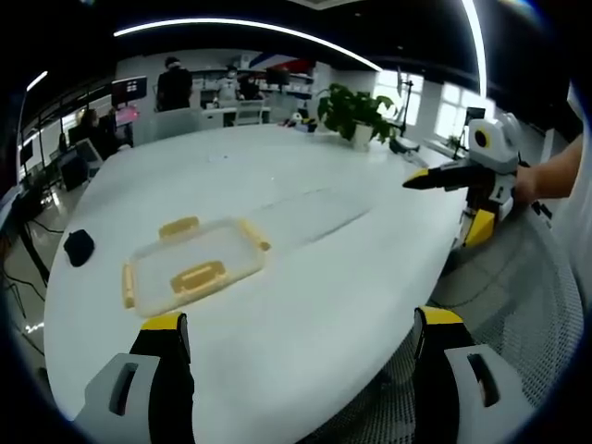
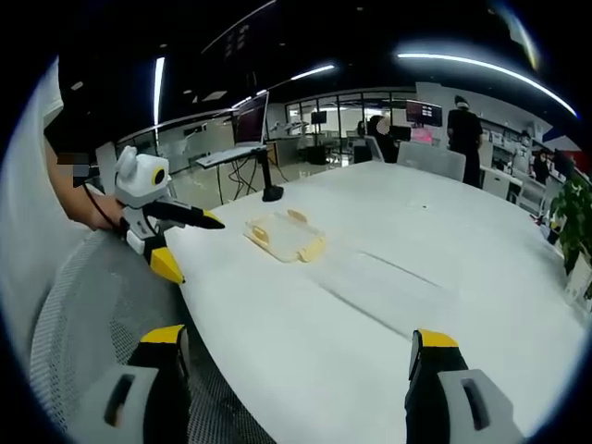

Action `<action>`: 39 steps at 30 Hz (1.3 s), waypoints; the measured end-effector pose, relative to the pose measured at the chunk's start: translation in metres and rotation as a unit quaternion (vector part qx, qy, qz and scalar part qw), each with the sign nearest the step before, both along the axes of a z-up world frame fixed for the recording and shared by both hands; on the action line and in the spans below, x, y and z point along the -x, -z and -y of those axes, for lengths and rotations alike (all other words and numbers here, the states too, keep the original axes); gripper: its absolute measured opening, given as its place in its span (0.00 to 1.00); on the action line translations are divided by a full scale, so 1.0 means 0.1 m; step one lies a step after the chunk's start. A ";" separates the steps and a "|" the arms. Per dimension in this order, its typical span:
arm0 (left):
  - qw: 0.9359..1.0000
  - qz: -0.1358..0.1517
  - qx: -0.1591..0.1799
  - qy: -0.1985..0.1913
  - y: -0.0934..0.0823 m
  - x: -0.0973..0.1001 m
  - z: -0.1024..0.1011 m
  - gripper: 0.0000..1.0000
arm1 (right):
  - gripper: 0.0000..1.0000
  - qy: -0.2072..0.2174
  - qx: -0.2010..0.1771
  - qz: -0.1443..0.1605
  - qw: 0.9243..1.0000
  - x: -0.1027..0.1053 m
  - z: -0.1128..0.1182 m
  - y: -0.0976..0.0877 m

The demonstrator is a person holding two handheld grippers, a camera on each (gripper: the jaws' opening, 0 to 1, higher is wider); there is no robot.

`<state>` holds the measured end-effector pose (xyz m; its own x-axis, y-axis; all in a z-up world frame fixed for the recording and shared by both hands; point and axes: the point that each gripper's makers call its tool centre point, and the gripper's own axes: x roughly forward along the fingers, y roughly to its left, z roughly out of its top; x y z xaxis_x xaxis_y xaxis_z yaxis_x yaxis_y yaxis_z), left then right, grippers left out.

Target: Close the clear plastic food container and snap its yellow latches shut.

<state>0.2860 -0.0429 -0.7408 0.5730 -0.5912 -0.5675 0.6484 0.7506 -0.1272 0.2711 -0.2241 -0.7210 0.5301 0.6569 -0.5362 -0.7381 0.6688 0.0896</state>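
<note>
At the near edge of the white bench (image 1: 305, 305), your left tool (image 1: 298, 338) hangs with jaws spread wide, gripping nothing. Your right tool (image 2: 294, 356) is likewise wide open and empty. Ahead of both, apart from them, the clear container (image 1: 190, 264) lies on the bench, its yellow latches (image 1: 197, 276) showing.

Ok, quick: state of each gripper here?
Left gripper: open, holding nothing, short of the food container.
Right gripper: open, holding nothing.
</note>
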 end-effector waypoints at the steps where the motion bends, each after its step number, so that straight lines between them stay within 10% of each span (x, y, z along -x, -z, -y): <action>1: 1.000 -0.001 0.001 0.000 0.00 0.00 0.00 0.99 | 0.99 0.000 0.000 0.000 1.000 0.00 0.00 0.00; 39: 1.000 0.008 0.006 0.009 -0.08 0.00 0.02 0.99 | 0.99 -0.016 0.009 0.014 1.000 0.01 -0.06 -0.06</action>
<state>0.2861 -0.0444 -0.7328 0.5711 -0.6077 -0.5518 0.6632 0.7378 -0.1261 0.2702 -0.2185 -0.7146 0.5239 0.6638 -0.5338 -0.7609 0.6464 0.0571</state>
